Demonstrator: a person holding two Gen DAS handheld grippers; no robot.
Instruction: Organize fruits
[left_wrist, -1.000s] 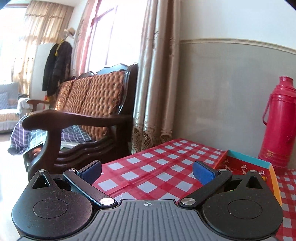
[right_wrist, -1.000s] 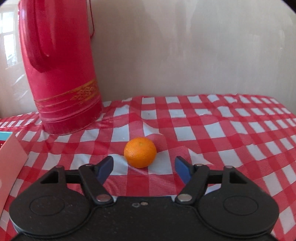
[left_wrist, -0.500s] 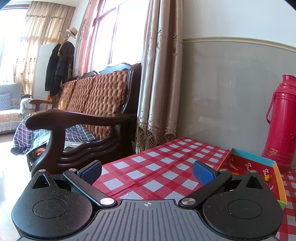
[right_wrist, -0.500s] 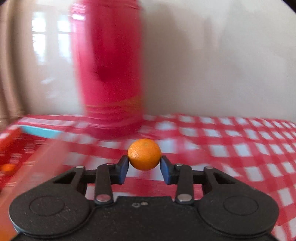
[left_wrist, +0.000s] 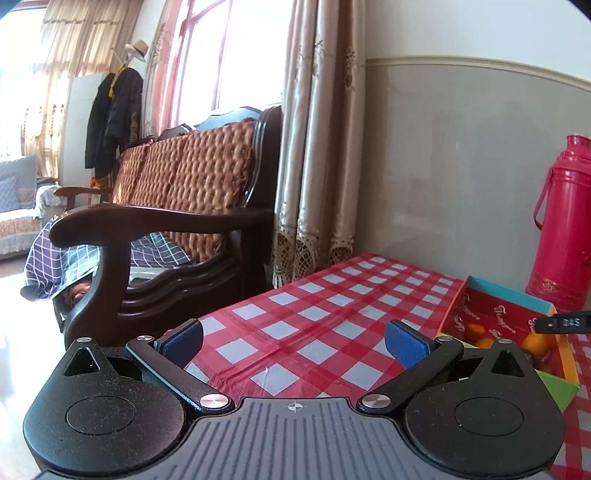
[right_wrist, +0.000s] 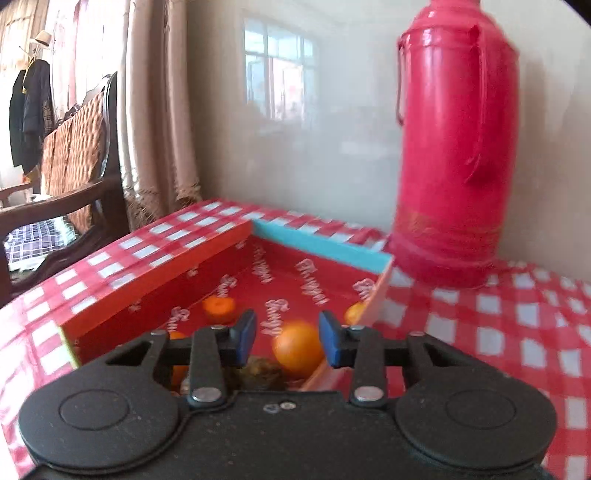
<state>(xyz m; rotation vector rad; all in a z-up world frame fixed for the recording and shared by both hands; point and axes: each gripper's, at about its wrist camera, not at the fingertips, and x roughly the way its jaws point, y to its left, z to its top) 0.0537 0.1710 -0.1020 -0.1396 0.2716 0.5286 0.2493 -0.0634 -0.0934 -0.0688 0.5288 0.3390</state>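
Room: grey-panelled wall (left_wrist: 443, 166) straight ahead of both tools. The curtain (left_wrist: 317, 147) and a dark wood sofa (left_wrist: 184, 192) with woven back cushions are ahead-left of the left gripper (left_wrist: 295, 339). Coats (left_wrist: 110, 118) hang further off to its left.

Surface: table under a red/white checked cloth (left_wrist: 314, 325), which runs from under both tools up to the wall.

Red thermos (right_wrist: 454, 147): upright on the cloth by the wall, ahead-right of the right gripper (right_wrist: 287, 338), near the box's far right corner.

Box (right_wrist: 159, 273): open-topped with a red printed inside, directly under and ahead of the right gripper. Its long axis runs away from the tool, and the blue end wall (right_wrist: 317, 245) is at the far end toward the room wall.

Left gripper: jaws spread wide with nothing between them, over the cloth and left of the box.

Right gripper: over the near end of the box with jaws parted.

Orange (right_wrist: 297, 349): between the right gripper's pads, with a clear gap to the left pad. It's blurred, so I can't tell whether it touches the right pad. It's round, so no long axis or heading to read.

Other oranges in the box: one ahead-left (right_wrist: 219, 308), one at the right wall (right_wrist: 354, 312), and one (right_wrist: 177, 336) half hidden behind the left finger linkage.
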